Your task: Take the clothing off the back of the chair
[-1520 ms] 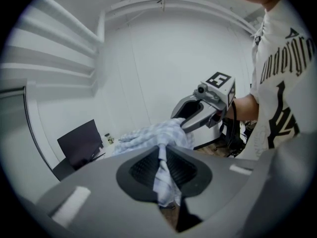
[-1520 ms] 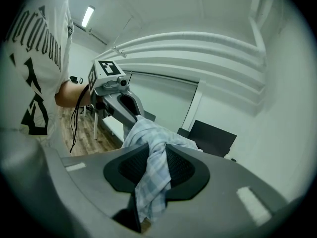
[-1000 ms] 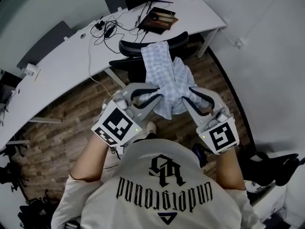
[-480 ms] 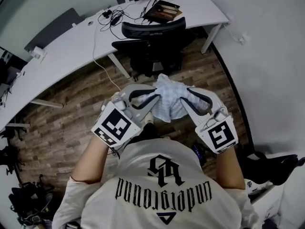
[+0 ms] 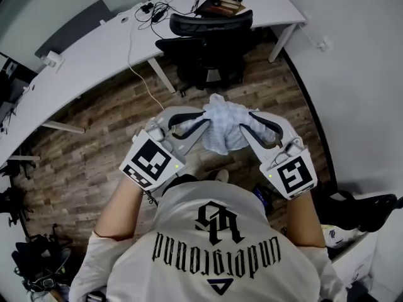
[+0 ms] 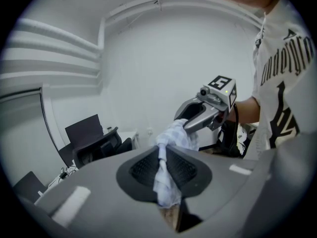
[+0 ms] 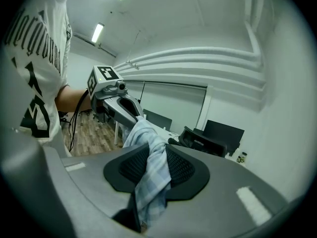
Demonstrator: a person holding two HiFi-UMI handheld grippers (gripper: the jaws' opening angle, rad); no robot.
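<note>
1. Nearest: person's shirt [image 5: 220,250], pale w/ dark lettering, at bottom of head view. Both forearms reach fwd from it, one gripper per hand.

2. Left gripper [image 6: 162,165]: jaws almost together, pads clamped on a thin twisted fold of the clothing [image 5: 221,126]. Fabric runs up betw. the pads and out past the tips.

3. Right gripper [image 7: 150,167]: jaws drawn in on a thicker bunch of the same clothing, pads pressing it from both sides. A loose end hangs below the pads.

4. Gripper tips angle inward toward each other, near but apart. The clothing spans the gap.

5. Clothing: pale blue check fabric, bunched into a lump. Held in the air by both grippers, over the floor [image 5: 94,156] (wood planks). It is well apart from the chair and touches neither chair nor floor.

6. Chair [image 5: 208,46]: black office type, beyond the clothing, standing at the bench edge.

7. Bench [image 5: 88,52]: white, long, running from left edge to top right. Cables [image 5: 157,11] lie on it near the chair.
</note>
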